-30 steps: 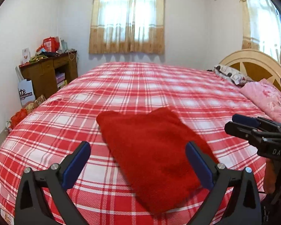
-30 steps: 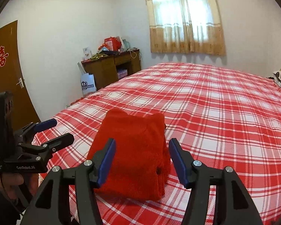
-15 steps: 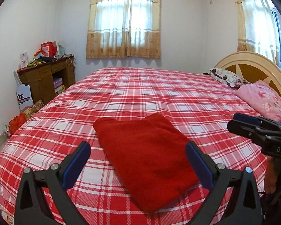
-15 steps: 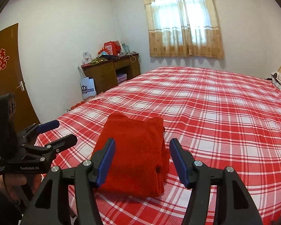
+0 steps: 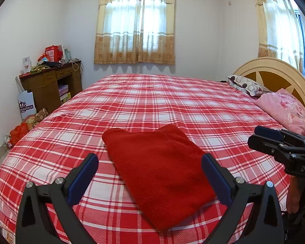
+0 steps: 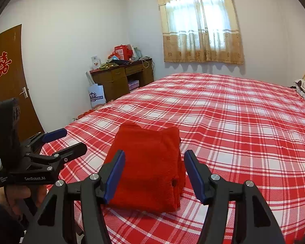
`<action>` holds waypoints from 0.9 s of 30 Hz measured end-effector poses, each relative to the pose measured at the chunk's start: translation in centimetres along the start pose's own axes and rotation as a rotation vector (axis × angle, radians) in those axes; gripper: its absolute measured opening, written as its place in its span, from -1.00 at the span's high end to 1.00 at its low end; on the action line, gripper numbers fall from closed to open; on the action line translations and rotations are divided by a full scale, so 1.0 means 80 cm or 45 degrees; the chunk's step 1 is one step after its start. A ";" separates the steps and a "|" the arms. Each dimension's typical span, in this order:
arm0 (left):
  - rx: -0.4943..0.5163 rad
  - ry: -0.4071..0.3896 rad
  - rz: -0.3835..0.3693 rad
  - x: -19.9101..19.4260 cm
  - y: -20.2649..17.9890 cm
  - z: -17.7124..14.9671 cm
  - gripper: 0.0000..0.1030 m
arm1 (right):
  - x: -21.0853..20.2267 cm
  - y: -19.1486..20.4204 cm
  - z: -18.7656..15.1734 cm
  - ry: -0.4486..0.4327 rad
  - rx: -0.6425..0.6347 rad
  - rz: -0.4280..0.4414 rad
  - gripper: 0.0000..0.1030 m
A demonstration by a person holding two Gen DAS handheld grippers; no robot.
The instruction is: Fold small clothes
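Note:
A folded red fleece garment [image 5: 162, 170] lies flat on the red plaid bed [image 5: 152, 105] near its front edge; it also shows in the right wrist view [image 6: 150, 166] as a thick folded stack. My left gripper [image 5: 150, 168] is open and empty, held above and short of the garment. My right gripper [image 6: 154, 172] is open and empty, also short of the garment. The right gripper shows at the right edge of the left wrist view [image 5: 274, 142], and the left gripper at the left of the right wrist view [image 6: 50, 148].
Two pillows [image 5: 284, 109] lie by the headboard [image 5: 272, 75] at the right. A wooden desk [image 5: 50, 85] with clutter stands by the left wall, with bags [image 5: 26, 105] on the floor beside it. A brown door [image 6: 8, 81] is at the far left.
Both grippers have drawn back and lifted away from the garment, so more of the room shows. The garment has not moved.

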State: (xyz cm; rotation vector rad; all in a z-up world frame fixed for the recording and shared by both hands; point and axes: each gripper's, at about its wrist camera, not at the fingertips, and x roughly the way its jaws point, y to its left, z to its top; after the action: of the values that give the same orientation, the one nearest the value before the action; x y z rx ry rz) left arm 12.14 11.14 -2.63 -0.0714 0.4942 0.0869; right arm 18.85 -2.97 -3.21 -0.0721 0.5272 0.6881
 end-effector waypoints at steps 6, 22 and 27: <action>-0.001 0.003 -0.002 -0.001 0.001 0.000 -1.00 | -0.003 -0.001 0.001 -0.006 0.014 0.002 -0.20; -0.005 0.036 0.003 0.004 0.002 0.001 -1.00 | -0.014 -0.003 0.000 -0.047 0.005 0.001 -0.20; -0.028 0.031 0.050 0.003 0.008 0.003 -1.00 | -0.015 -0.001 -0.001 -0.045 -0.003 -0.001 -0.20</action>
State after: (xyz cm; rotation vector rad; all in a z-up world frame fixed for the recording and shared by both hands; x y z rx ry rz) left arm 12.40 11.83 -2.52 -0.0840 0.5192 0.1301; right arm 18.09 -3.78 -2.70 -0.0623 0.4923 0.6879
